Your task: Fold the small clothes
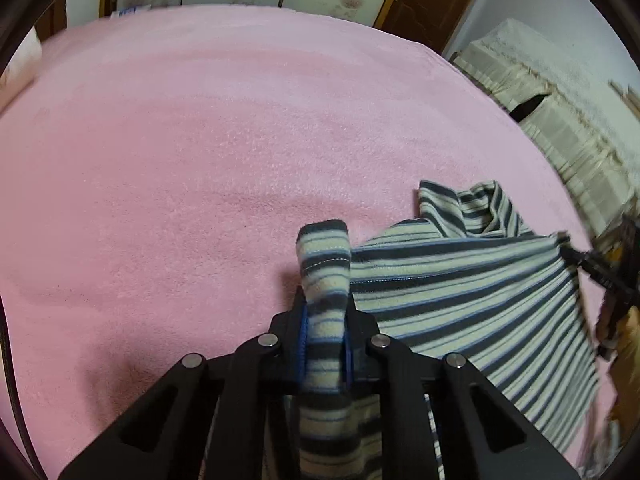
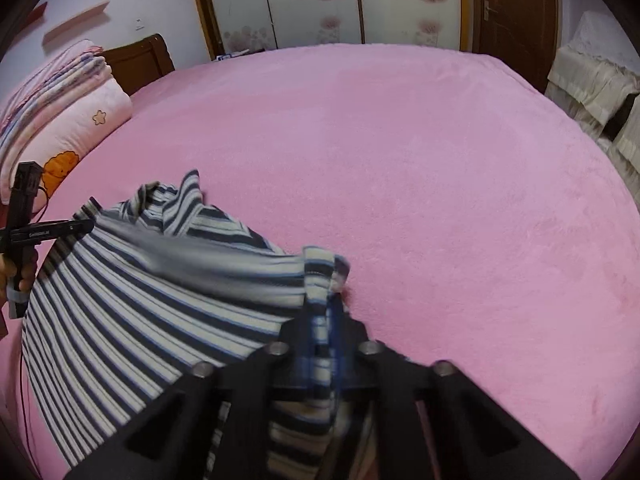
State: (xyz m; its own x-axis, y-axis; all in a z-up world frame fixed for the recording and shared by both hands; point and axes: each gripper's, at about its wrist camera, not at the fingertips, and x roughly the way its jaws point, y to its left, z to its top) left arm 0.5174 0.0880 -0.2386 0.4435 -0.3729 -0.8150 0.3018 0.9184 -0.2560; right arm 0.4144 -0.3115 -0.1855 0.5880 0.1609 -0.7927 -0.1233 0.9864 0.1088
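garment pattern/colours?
Striped garment: dark grey, cream and thin blue stripes. Clearest in the left wrist view.

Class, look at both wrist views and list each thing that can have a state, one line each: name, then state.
left gripper: shut on a corner of the striped garment.
right gripper: shut on another corner of it.
striped garment: stretched between the two grippers, far end bunched on the pink blanket.
pink blanket: spread flat.
door: closed.

Left gripper (image 1: 325, 312): matte black plastic linkage arms with triangular cut-outs, four round silver pivot pins, blue pads (image 1: 303, 344) lining the fingers. Right gripper (image 2: 323, 322): same black build, silver pins, blue pads. Small white lettering on one black finger, unreadable. Thin dark cable (image 2: 24, 396) trailing below.
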